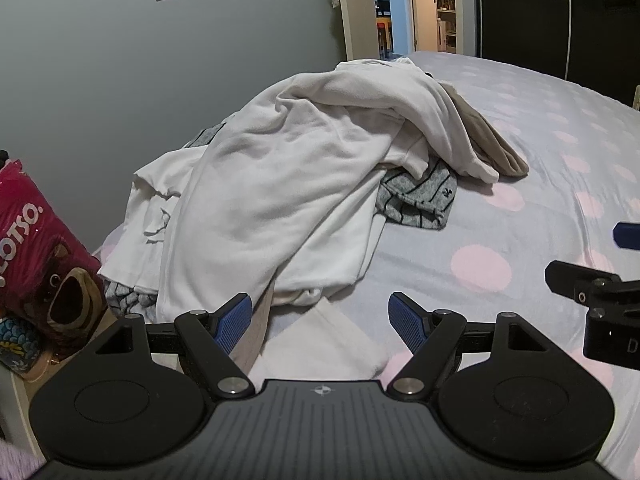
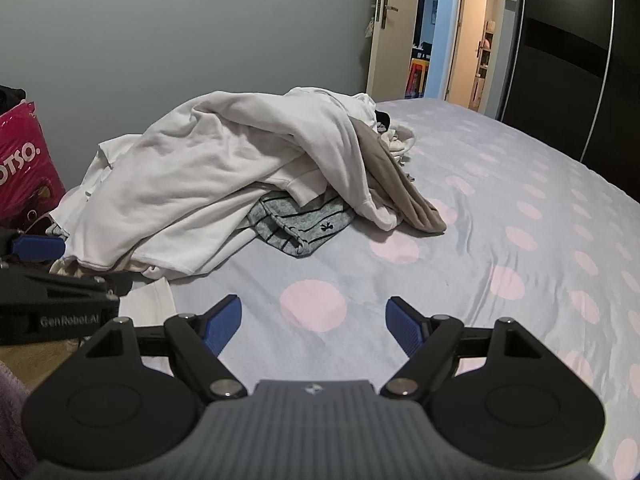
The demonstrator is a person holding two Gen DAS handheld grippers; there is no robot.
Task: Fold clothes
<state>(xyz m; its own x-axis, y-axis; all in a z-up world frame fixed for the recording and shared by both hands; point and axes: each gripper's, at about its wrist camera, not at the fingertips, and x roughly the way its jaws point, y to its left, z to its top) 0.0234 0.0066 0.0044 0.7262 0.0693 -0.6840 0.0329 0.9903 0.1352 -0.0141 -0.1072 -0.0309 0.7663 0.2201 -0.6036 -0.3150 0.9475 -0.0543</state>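
Note:
A heap of clothes [image 1: 288, 168] [image 2: 224, 184] lies on the bed, topped by a large white sweatshirt. A grey striped garment [image 1: 420, 200] [image 2: 304, 224] and a beige one [image 1: 492, 140] [image 2: 400, 184] stick out from under it. A folded white piece [image 1: 324, 344] [image 2: 148, 296] lies at the near edge of the bed. My left gripper [image 1: 320, 320] stands open just short of the heap, over the folded piece, holding nothing. My right gripper [image 2: 314, 320] stands open above bare bedsheet, right of the heap, with nothing between its fingers.
The bed [image 1: 520, 200] [image 2: 500, 240] has a lilac sheet with pink dots, open to the right. A pink gift bag [image 1: 36, 248] [image 2: 20, 168] stands at the left beside the bed. A grey wall, an open door [image 2: 390, 32] and a dark wardrobe [image 2: 580, 52] lie behind.

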